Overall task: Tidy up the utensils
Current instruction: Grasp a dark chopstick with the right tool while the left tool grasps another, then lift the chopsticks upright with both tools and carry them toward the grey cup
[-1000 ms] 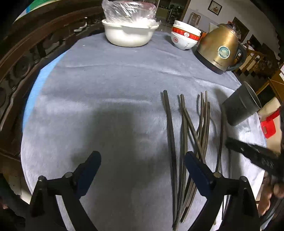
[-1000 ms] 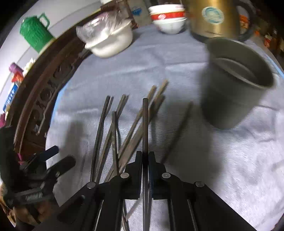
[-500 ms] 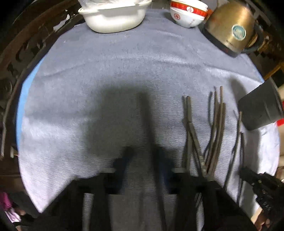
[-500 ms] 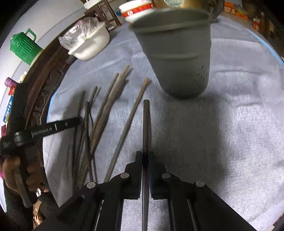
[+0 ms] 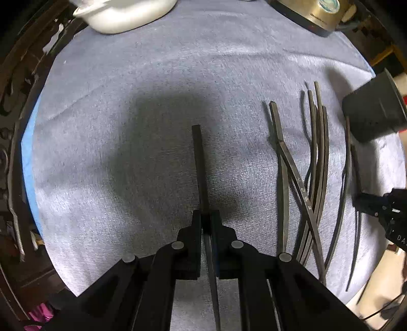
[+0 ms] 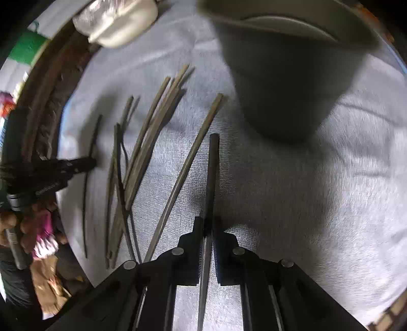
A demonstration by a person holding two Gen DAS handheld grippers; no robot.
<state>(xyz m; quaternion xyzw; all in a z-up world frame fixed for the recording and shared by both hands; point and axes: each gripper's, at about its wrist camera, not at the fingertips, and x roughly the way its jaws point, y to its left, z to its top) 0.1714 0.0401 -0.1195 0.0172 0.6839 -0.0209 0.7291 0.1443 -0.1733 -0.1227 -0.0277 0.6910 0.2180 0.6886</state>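
My left gripper (image 5: 206, 216) is shut on a dark chopstick (image 5: 199, 163) that points forward over the grey cloth. My right gripper (image 6: 209, 221) is shut on another dark chopstick (image 6: 212, 173), its tip just short of the dark grey cup (image 6: 287, 84), which fills the top of the right wrist view. Several loose chopsticks (image 5: 313, 163) lie in a bundle on the cloth to the right in the left wrist view, and left of the held one in the right wrist view (image 6: 150, 142). The cup also shows at the right edge of the left wrist view (image 5: 374, 109).
A white pot (image 5: 127, 12) stands at the back left of the round table, and a gold kettle (image 5: 313, 12) at the back right. A dark carved wooden rim (image 5: 15, 101) runs along the left. The other gripper (image 6: 58, 170) shows at the left of the right wrist view.
My left gripper was open a second ago; it has shut on a chopstick and lifted it. My right gripper has carried its chopstick much closer to the cup.
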